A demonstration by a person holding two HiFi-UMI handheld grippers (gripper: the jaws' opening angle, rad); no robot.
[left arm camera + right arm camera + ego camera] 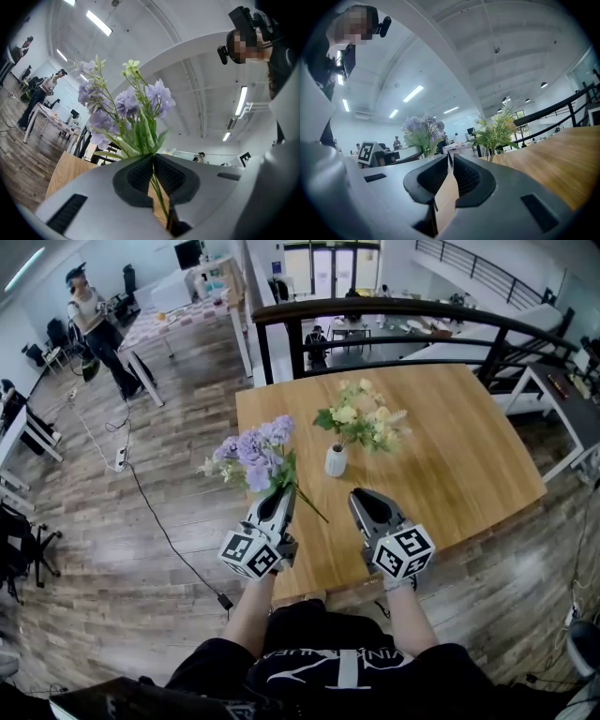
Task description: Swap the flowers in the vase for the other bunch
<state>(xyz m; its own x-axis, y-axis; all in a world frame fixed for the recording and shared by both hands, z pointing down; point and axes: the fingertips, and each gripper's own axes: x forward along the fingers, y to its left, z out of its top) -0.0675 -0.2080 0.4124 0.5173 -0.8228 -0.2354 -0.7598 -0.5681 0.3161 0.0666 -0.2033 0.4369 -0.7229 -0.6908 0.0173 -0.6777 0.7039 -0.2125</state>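
A bunch of purple flowers (255, 451) is held by its green stems in my left gripper (281, 491), which is shut on them above the table's left edge. In the left gripper view the blooms (136, 101) rise just beyond the jaws (153, 157). A small white vase (336, 461) stands on the wooden table (450, 446) with yellow flowers (364, 424) in it. My right gripper (361, 493) hovers just in front of the vase, its jaws together with nothing between them. The right gripper view (450, 157) shows the yellow bunch (497, 133) ahead and the purple one (421, 129) to the left.
A black railing (394, 310) curves behind the table's far edge. A person (94, 324) stands far off at the left by other tables. A cable (159, 521) trails over the wood floor to the left. The table's right half is bare wood.
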